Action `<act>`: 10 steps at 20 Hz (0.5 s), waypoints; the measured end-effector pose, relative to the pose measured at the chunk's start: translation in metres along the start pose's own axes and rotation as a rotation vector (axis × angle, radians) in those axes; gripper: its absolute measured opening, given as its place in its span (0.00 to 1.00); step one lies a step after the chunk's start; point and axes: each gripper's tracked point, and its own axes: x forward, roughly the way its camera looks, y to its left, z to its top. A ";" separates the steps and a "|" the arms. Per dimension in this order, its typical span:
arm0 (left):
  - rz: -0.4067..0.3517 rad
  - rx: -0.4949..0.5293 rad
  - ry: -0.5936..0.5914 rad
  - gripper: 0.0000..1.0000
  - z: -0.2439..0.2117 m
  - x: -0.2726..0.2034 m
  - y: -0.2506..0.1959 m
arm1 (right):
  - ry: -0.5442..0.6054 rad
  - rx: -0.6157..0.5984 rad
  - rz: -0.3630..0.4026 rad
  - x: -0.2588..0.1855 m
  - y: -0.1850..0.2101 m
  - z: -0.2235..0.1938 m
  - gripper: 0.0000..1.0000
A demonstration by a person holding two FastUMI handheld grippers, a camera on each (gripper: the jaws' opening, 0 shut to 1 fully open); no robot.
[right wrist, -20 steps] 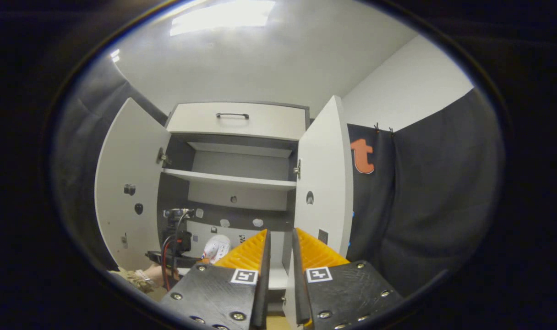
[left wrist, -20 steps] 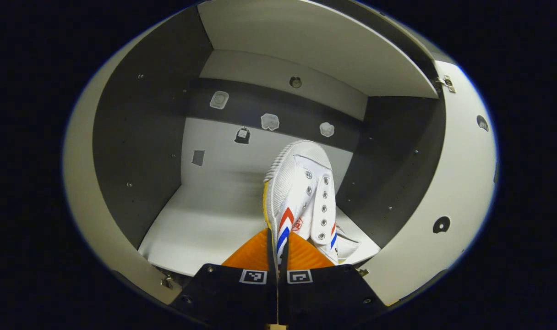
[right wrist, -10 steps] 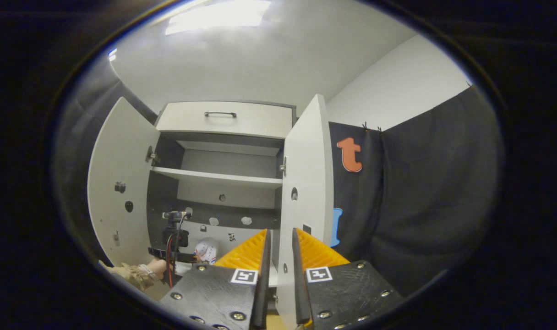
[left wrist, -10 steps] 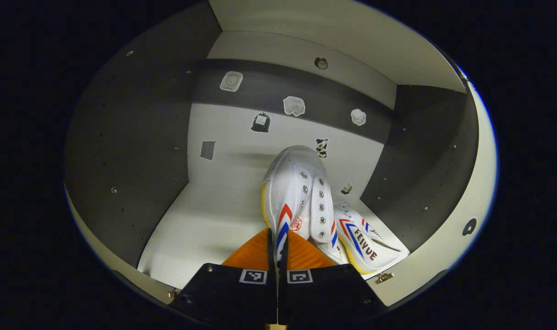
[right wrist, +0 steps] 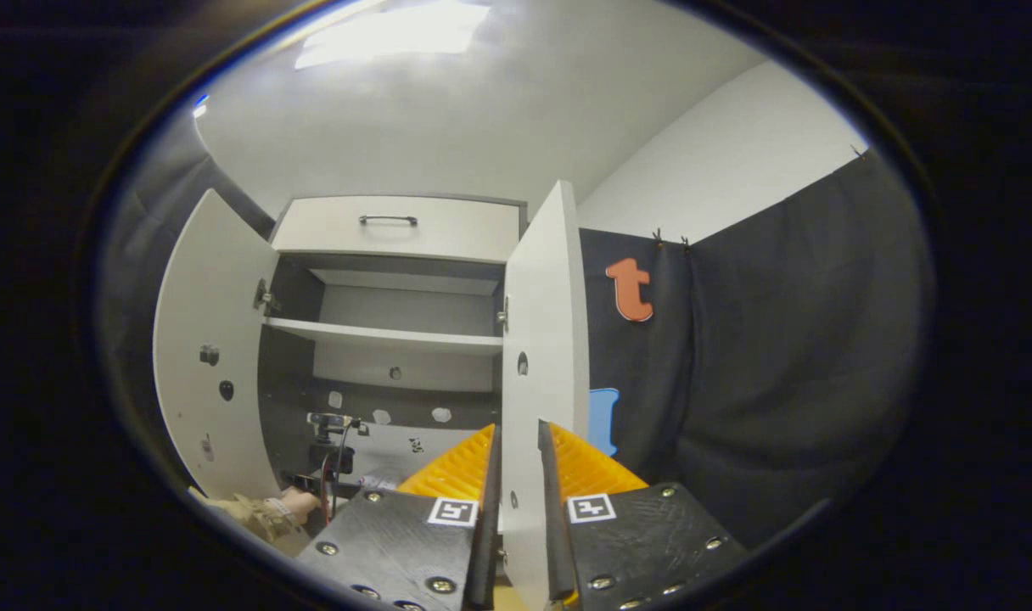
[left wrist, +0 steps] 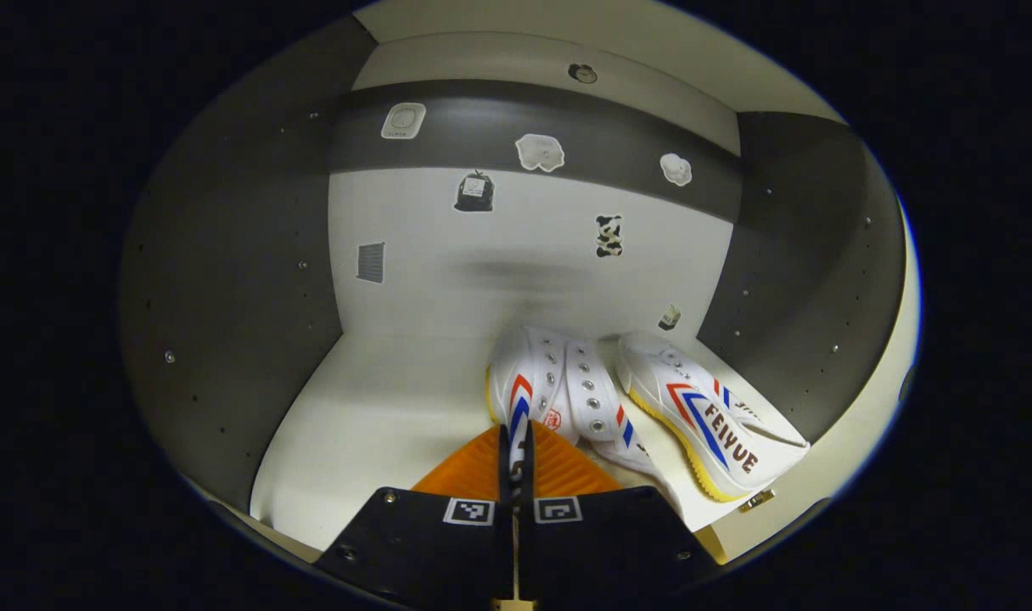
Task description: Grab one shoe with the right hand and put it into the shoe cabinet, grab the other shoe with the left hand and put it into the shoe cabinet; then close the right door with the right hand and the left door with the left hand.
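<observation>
Inside the shoe cabinet's lower compartment (left wrist: 397, 399), my left gripper (left wrist: 516, 445) is shut on the side of a white shoe (left wrist: 558, 386) with red and blue stripes. The shoe points toward the back wall and lies low on the floor. The second shoe (left wrist: 711, 416) lies just to its right, near the right wall. In the right gripper view, my right gripper (right wrist: 516, 475) hangs in front of the cabinet, fingers a narrow gap apart with nothing held. The open right door (right wrist: 541, 339) stands edge-on behind it, and the left door (right wrist: 202, 356) is swung open.
An upper shelf (right wrist: 389, 335) and a drawer with a handle (right wrist: 389, 221) sit above the lower compartment. A sleeved hand (right wrist: 270, 509) holds the left gripper at the cabinet's bottom left. Black cloth (right wrist: 779, 356) hangs to the right of the cabinet.
The left gripper has carried its shoe deeper into the compartment and lowered it beside the other shoe. The right gripper has drifted rightward, so the right door now lines up with its fingers.
</observation>
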 end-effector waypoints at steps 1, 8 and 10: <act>-0.018 0.005 0.007 0.06 -0.001 -0.001 -0.003 | 0.000 0.004 0.000 0.000 0.000 -0.001 0.24; 0.063 0.065 -0.044 0.69 0.010 -0.012 0.016 | 0.014 0.024 0.010 0.002 -0.004 -0.008 0.24; 0.087 0.061 -0.050 0.73 0.012 -0.022 0.021 | 0.019 0.025 0.008 0.003 -0.006 -0.009 0.24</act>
